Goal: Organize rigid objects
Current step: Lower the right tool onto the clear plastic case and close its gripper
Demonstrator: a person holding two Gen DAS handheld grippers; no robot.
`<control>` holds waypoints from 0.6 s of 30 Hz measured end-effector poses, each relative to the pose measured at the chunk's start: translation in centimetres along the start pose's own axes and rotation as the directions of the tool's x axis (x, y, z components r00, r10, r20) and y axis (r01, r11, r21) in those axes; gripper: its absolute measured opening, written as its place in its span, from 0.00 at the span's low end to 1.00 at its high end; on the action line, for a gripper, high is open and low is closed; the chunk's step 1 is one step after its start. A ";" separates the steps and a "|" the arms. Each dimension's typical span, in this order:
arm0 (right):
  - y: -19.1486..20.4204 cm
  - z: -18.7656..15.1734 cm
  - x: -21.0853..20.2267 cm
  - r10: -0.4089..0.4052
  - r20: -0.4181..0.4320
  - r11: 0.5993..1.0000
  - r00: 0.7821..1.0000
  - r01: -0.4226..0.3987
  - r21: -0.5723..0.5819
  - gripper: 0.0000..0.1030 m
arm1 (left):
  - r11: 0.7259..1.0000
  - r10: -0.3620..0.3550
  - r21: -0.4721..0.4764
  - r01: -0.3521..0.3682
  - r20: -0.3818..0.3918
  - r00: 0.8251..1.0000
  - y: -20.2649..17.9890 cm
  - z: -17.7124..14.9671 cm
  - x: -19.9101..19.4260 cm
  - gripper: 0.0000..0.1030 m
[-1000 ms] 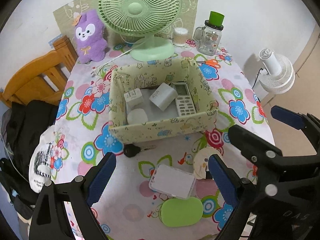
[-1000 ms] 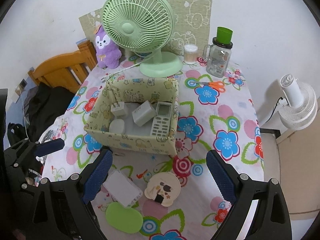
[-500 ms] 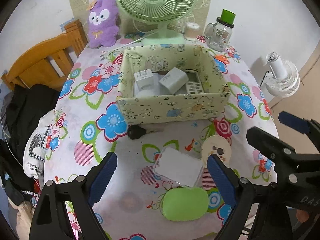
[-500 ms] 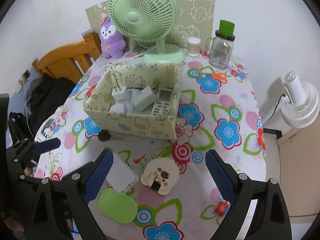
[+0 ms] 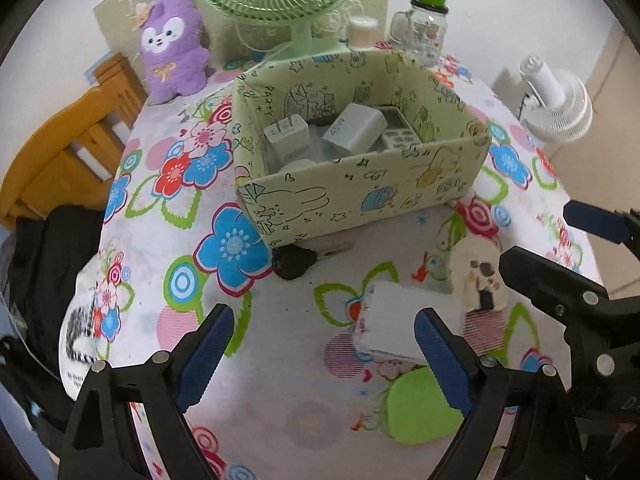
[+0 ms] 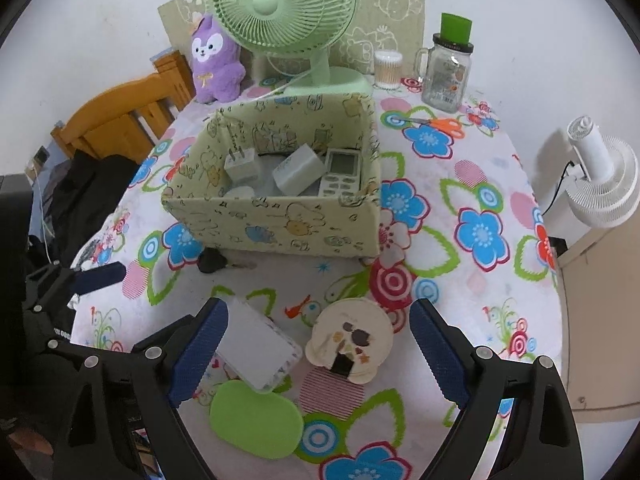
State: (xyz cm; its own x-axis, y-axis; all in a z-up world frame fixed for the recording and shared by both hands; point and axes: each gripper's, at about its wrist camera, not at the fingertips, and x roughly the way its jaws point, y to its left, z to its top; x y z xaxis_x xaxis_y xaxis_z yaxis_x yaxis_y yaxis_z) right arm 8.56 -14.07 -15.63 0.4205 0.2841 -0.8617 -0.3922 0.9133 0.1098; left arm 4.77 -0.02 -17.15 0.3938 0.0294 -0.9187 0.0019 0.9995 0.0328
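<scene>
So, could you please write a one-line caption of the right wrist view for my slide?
Open right gripper above a round cream coaster before a pale green patterned storage box on a flowered tablecloth.

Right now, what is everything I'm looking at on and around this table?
storage box: 1, pale green with cartoon print, table centre
chargers: 2, white, inside the box
remote control: 1, white, inside the box, right side
key: 1, black head, just in front of the box
clear case: 1, transparent and white, near edge
oval case: 1, lime green, nearest edge
round coaster: 1, cream, right of the clear case
scissors: 1, orange handles, far right
desk fan: 1, green, behind the box
plush toy: 1, purple, far left
glass jar: 1, clear with green cap, far right
cotton swab tub: 1, clear, beside the jar
floor fan: 1, white, right of the table
chair: 1, wooden, left
left gripper: open, blue pads
right gripper: open, blue pads
</scene>
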 end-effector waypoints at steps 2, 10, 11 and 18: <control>0.4 -0.2 0.6 -0.004 -0.006 1.000 1.000 0.004 0.005 0.91 | 1.000 -0.011 0.018 0.012 -0.011 1.000 0.5 -0.1 0.6 0.90; 1.8 -1.1 3.0 0.032 -0.029 0.999 0.999 -0.032 0.005 0.91 | 0.997 -0.033 0.063 0.036 -0.048 0.998 2.1 -0.8 2.8 0.90; 2.1 -1.1 3.2 0.031 -0.026 0.999 0.999 -0.032 -0.003 0.90 | 0.997 -0.035 0.069 0.038 -0.052 0.998 2.3 -0.9 3.0 0.90; 3.3 -1.6 5.0 0.018 -0.056 0.999 0.998 -0.021 -0.050 0.86 | 0.995 -0.044 0.084 0.052 -0.092 0.995 3.5 -1.7 4.6 0.90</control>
State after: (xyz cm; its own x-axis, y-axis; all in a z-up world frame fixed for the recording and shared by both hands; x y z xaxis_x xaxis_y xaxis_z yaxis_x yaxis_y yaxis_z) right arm 8.06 -10.07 -20.38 0.3665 0.2840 -0.8860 -0.4412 0.8915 0.1032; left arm 5.07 3.61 -21.93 0.3072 -0.0138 -0.9515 0.0998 0.9948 0.0178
